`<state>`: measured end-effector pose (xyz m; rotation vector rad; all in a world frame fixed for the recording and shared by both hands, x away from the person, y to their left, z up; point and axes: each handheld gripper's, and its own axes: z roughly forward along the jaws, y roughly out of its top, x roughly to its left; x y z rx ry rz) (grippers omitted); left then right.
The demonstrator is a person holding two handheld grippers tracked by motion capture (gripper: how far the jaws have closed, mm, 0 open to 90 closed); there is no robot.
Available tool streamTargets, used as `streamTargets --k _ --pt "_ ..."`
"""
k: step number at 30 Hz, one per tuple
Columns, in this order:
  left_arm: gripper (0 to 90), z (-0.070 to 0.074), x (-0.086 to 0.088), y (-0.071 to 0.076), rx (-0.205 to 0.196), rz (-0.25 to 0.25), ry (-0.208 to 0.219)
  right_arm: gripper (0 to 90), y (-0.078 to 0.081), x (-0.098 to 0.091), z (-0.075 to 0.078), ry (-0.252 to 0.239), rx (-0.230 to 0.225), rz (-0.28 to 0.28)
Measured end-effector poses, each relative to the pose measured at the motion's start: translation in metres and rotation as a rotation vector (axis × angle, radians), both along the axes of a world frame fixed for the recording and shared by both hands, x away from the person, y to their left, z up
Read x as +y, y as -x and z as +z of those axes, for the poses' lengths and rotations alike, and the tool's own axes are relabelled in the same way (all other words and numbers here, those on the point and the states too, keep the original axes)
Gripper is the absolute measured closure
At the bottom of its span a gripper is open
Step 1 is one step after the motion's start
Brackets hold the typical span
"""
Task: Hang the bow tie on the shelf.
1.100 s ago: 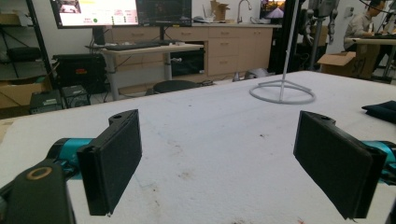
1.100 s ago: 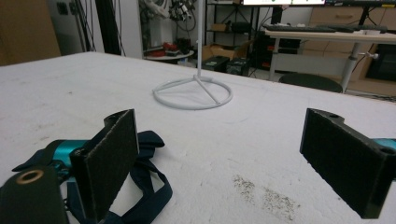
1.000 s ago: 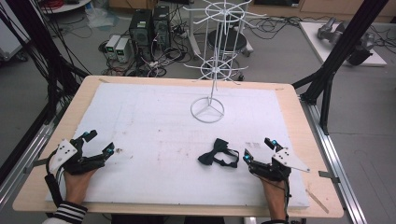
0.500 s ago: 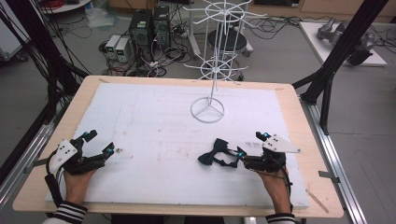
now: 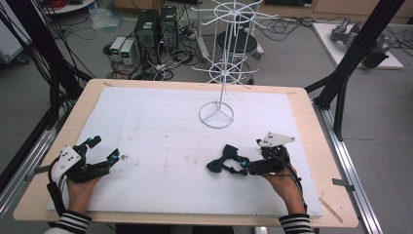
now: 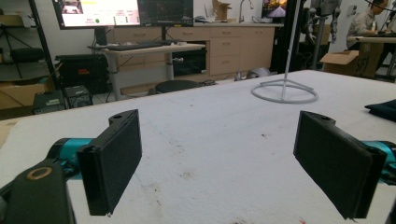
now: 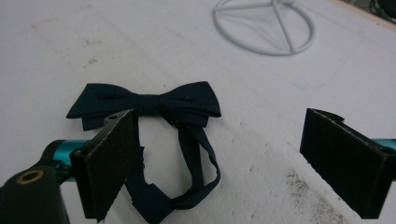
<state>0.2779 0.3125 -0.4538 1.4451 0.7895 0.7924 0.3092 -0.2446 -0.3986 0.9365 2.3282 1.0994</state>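
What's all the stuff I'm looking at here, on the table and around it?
Bow tie: one, dark navy, on the white mat by the right gripper, strap looped toward it.
Wire rack: one, white, ring base at the mat's far middle.
Mat: one, white, stained, covering the wooden table.
Computer boxes: several, dark, on the floor beyond the table.
Monitor: one, lit, on a far desk.
Left gripper: black, teal-tipped, open, near-left.
Right gripper: black, open, at the bow tie.
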Motion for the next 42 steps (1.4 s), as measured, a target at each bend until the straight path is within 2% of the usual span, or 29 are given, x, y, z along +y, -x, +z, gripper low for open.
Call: streamTargets --k 5,6,7,15,16,20,25,42 --pt "15.7 0.000 0.000 0.000 -0.003 0.003 0.000 11.0 -0.009 0.010 -0.001 0.048 0.061 0.029" --pt "15.7 0.000 0.000 0.000 -0.003 0.003 -0.001 11.0 -0.009 0.010 -0.001 0.048 0.061 0.029" --pt "15.7 0.000 0.000 0.000 -0.004 0.003 -0.001 15.1 -0.011 0.011 -0.001 0.077 0.073 0.028" --pt "15.7 0.000 0.000 0.000 -0.003 0.002 -0.002 16.7 -0.017 0.014 -0.005 0.119 0.112 0.033" --pt "15.7 0.000 0.000 0.000 -0.003 0.003 -0.002 20.6 -0.018 0.015 -0.005 0.129 0.117 0.042" --pt "15.7 0.000 -0.001 0.000 -0.006 0.004 -0.002 24.0 -0.019 0.017 -0.004 0.150 0.140 0.058" --pt "15.7 0.000 -0.001 0.000 -0.005 0.003 -0.002 33.0 -0.022 0.020 -0.002 0.189 0.168 0.076" --pt "15.7 0.000 -0.001 0.000 -0.003 0.005 -0.008 47.3 -0.027 0.028 -0.010 0.281 0.227 0.112"
